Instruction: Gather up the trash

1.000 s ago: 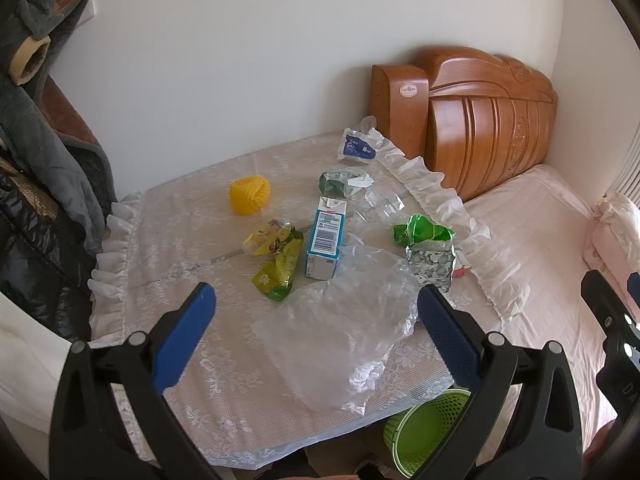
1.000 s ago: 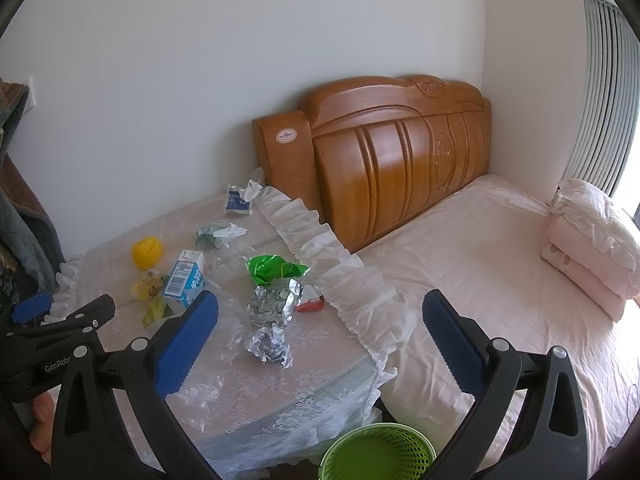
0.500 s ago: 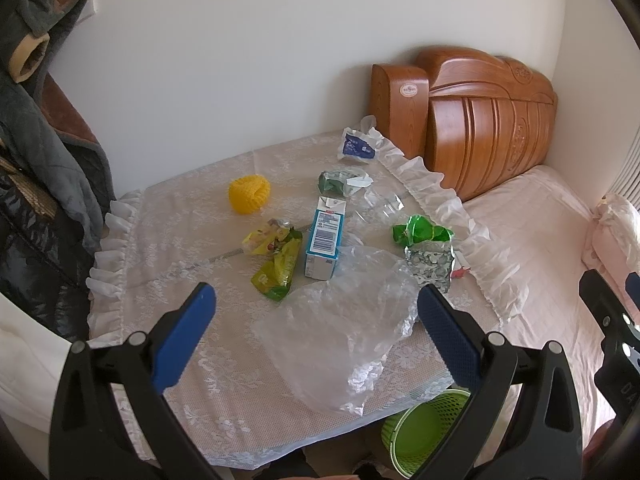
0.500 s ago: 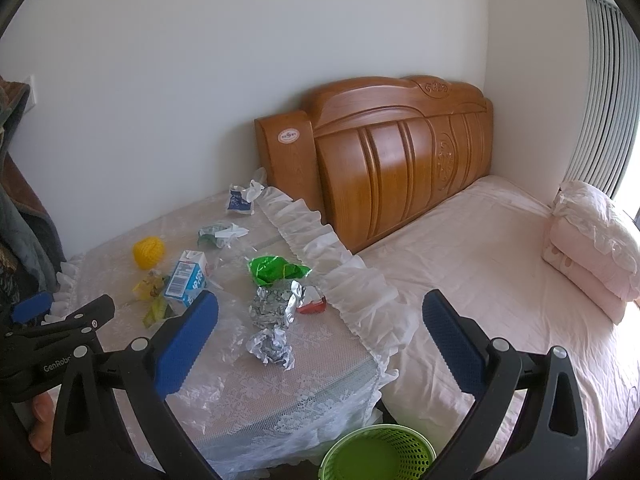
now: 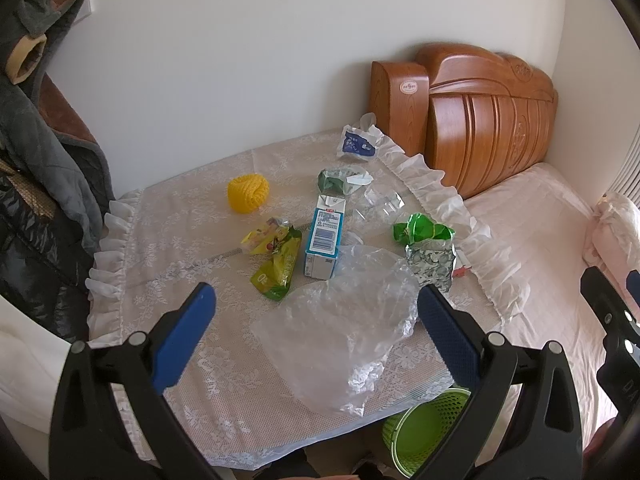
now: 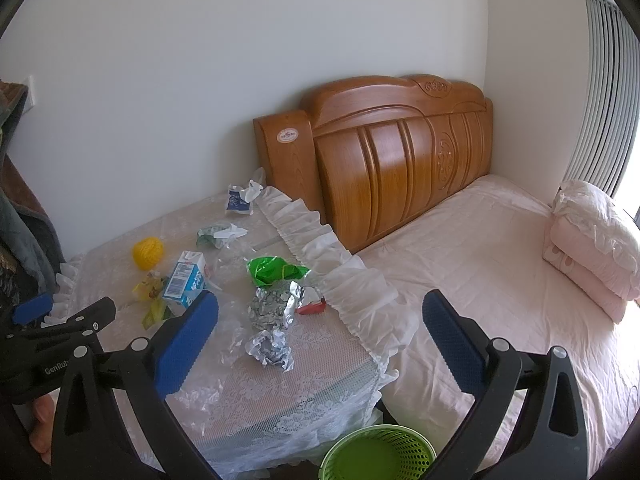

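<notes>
On the lace-covered table point(image 5: 168, 240) the trash lies scattered, none of it yet in the green basket point(image 6: 380, 456), which stands on the floor below the table's near edge. Both tools hang above that near edge with nothing between their blue pads. The left gripper point(image 5: 316, 332) has its jaws spread wide and empty, and the right gripper point(image 6: 320, 336) is likewise wide open and empty.

The relation that matters is this: the clear plastic bag point(image 5: 340, 328) lies straight ahead of and below the left gripper, its nearer end framed between the two pads, while the right gripper points more toward the table's corner and the bed point(image 6: 480, 260). The bag's long axis runs roughly from the near edge away toward the milk carton point(image 5: 324, 240), so it lies along the left gripper's line of sight, not across it. By that layout the left gripper looks the nearer and better aimed for the bag; closing on it would likely mean dropping forward and pinching a raised fold.

For the right gripper, the crumpled foil point(image 6: 272, 350) sits just ahead, closer to its left pad than its right, with the silver wrapper point(image 6: 274, 306) and green wrapper point(image 6: 276, 268) beyond it. The basket is nearest the right side
</notes>
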Tool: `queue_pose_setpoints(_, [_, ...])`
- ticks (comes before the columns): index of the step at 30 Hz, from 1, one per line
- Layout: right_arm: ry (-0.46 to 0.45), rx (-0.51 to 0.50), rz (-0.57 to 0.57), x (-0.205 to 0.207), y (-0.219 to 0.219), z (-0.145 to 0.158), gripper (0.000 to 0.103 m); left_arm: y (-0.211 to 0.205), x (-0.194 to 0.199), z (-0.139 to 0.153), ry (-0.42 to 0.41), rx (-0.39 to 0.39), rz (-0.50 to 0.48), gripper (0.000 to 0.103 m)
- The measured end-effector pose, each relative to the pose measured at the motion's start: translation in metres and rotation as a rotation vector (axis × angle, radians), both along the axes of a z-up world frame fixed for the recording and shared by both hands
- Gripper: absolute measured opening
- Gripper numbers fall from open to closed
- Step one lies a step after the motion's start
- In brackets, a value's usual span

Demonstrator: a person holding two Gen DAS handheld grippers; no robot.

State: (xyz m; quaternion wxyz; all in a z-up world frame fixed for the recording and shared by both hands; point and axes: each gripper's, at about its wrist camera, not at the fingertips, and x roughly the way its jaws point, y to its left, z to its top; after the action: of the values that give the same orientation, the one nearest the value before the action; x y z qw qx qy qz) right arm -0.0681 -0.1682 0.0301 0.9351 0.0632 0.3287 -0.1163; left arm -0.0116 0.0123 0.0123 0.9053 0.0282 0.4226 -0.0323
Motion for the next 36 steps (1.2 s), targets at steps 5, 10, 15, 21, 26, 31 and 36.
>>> queue_pose_setpoints(5, [0.001, 0.0, 0.0, 0.002, 0.001, -0.001, 0.101, 0.001, 0.001, -0.003, 0.002, 0.001, 0.001, 0.097])
queue_pose_setpoints(10, [0.001, 0.0, -0.002, 0.002, 0.001, -0.001, 0.101, 0.004, 0.003, -0.008, 0.01, 0.005, -0.014, 0.097])
queue_pose_setpoints(15, [0.012, 0.001, -0.006, 0.005, -0.001, -0.006, 0.101, 0.009, 0.007, -0.025, 0.037, 0.005, -0.058, 0.097])
queue_pose_setpoints(21, [0.061, 0.048, 0.003, 0.01, -0.014, -0.033, 0.101, 0.019, 0.002, -0.061, 0.105, -0.002, -0.122, 0.097])
queue_pose_setpoints(26, [0.139, 0.107, 0.058, 0.018, -0.011, -0.068, 0.101, 0.043, -0.003, -0.082, 0.124, 0.021, -0.092, 0.097])
queue_pose_setpoints(31, [0.244, 0.181, 0.158, 0.036, 0.025, -0.114, 0.101, 0.076, 0.002, -0.091, 0.122, 0.061, -0.061, 0.097])
queue_pose_setpoints(36, [0.301, 0.217, 0.189, 0.062, 0.064, -0.144, 0.101, 0.103, 0.019, -0.1, 0.146, 0.074, -0.053, 0.097])
